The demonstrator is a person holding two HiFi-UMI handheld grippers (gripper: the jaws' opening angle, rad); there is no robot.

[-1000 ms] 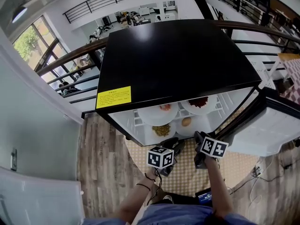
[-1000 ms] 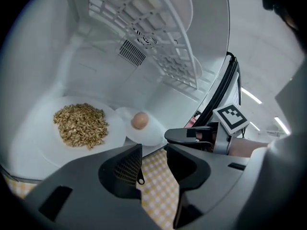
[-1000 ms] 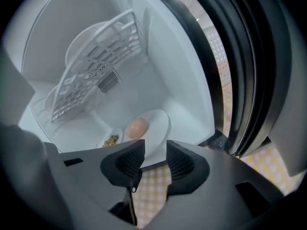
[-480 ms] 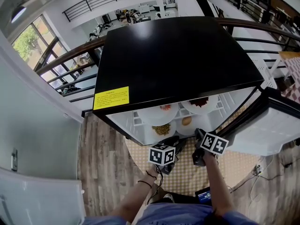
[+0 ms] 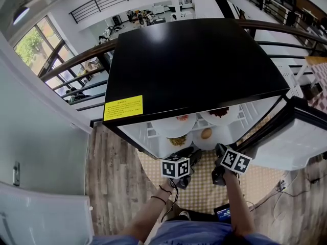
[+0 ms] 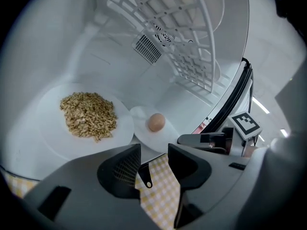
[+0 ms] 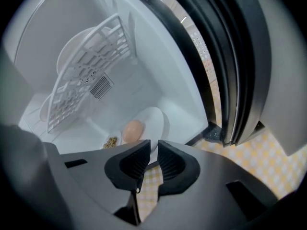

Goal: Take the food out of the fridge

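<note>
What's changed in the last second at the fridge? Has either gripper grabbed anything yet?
Little has moved. The right gripper is closing its jaws just short of the egg plate; nothing shows between them yet. The left gripper stays open and empty. Both grippers keep their places at the fridge opening, and the egg and the grain plate lie as before.

Grain plate [image 6: 53, 138] mid-left of frame, egg plate [image 6: 153, 140] just right of it; wire shelf [image 6: 187, 47] upper centre; my left claw [image 6: 153, 159] bottom centre.

Bright daylight; glare on fridge top [image 5: 194, 60]; fisheye bending at edges; dark vignette in gripper views.
</note>
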